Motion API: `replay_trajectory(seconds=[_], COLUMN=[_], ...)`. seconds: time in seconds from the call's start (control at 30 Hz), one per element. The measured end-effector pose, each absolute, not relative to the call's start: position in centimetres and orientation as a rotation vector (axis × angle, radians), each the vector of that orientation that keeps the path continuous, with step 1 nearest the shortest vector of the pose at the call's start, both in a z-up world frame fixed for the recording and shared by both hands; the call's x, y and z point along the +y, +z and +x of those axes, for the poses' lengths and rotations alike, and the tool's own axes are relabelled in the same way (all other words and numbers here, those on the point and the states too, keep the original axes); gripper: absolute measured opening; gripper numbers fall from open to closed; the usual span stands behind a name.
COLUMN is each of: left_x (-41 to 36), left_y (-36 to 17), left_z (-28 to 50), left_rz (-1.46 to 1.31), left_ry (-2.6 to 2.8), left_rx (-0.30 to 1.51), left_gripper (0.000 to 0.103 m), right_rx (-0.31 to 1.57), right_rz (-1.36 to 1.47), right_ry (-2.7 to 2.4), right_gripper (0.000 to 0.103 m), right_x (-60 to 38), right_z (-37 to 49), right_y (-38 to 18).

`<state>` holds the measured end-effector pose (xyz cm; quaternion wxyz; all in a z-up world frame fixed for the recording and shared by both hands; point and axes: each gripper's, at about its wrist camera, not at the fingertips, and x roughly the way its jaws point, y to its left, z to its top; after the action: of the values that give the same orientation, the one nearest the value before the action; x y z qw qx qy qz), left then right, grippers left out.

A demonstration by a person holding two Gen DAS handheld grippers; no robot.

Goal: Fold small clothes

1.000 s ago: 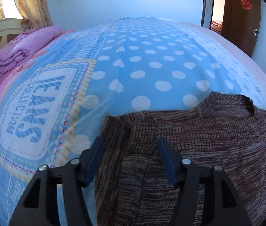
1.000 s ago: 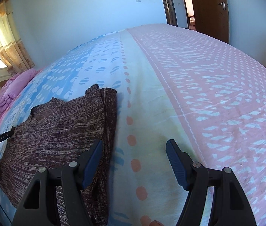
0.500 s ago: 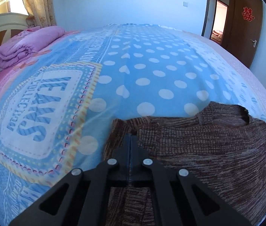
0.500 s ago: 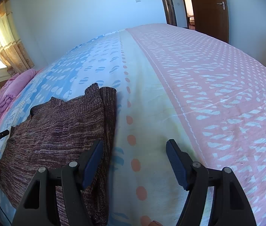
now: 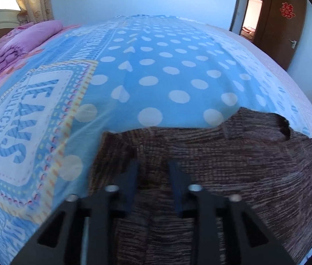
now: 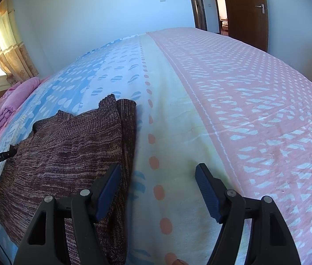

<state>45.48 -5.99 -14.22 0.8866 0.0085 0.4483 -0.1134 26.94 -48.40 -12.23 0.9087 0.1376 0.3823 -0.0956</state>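
A brown marled knit sweater (image 5: 233, 176) lies flat on a bed (image 5: 167, 70) covered in a blue polka-dot and pink patterned spread, close to the near edge and roughly where the blue panel meets the pale strip beside the pink one. In the right wrist view its right side (image 6: 127, 132) appears turned in over the body, forming a straight edge, which suggests the first side fold is made; on the left a sleeve or side panel also seems to lie over the front, though the blur makes this hard to confirm. The left tongs (image 5: 153, 185) hover over the sweater's left portion, parted to a narrow gap, with nothing visibly pinched between them. The right tongs (image 6: 158, 190) are spread wide just beside the sweater's folded right edge, holding nothing, one finger over the knit and the other over bare bedspread. Judging from this, the garment is partly folded lengthwise; the crosswise fold from hem toward collar (image 5: 264, 123) looks still to come. A folded pink quilt (image 5: 21, 44) sits at the bed's far left corner.
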Motion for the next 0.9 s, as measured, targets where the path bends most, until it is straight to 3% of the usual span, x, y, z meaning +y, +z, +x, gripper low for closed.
replay_trajectory(seconds=[0.27, 0.63, 0.77, 0.83, 0.9], left_x=[-4.7, -6.0, -6.2, -5.6, -5.0], left_y=[-10.2, -14.6, -13.9, -12.5, -11.1], left_z=[42.9, 45.3, 44.4, 42.8, 40.6], left_rz=[0.011, 0.135, 0.163, 0.156, 0.151], left_ry=[-0.177, -0.067, -0.073, -0.062, -0.066], left_rx=[0.763, 0.854, 0.848, 0.815, 0.78], left_gripper=[0.008, 0.009, 0.015, 0.024, 0.044], right_rx=[0.787, 0.753, 0.727, 0.709, 0.735], right_rz=[0.288, 0.343, 0.337, 0.334, 0.33], right_ry=[-0.196, -0.173, -0.182, -0.192, -0.151], right_gripper=[0.071, 0.071, 0.071, 0.071, 0.071], right_x=[-48.4, -49.2, -49.0, -48.4, -47.0], right_z=[27.0, 26.4, 25.9, 24.9, 24.4], right_y=[-12.2, -12.1, -11.6, -10.8, -10.4])
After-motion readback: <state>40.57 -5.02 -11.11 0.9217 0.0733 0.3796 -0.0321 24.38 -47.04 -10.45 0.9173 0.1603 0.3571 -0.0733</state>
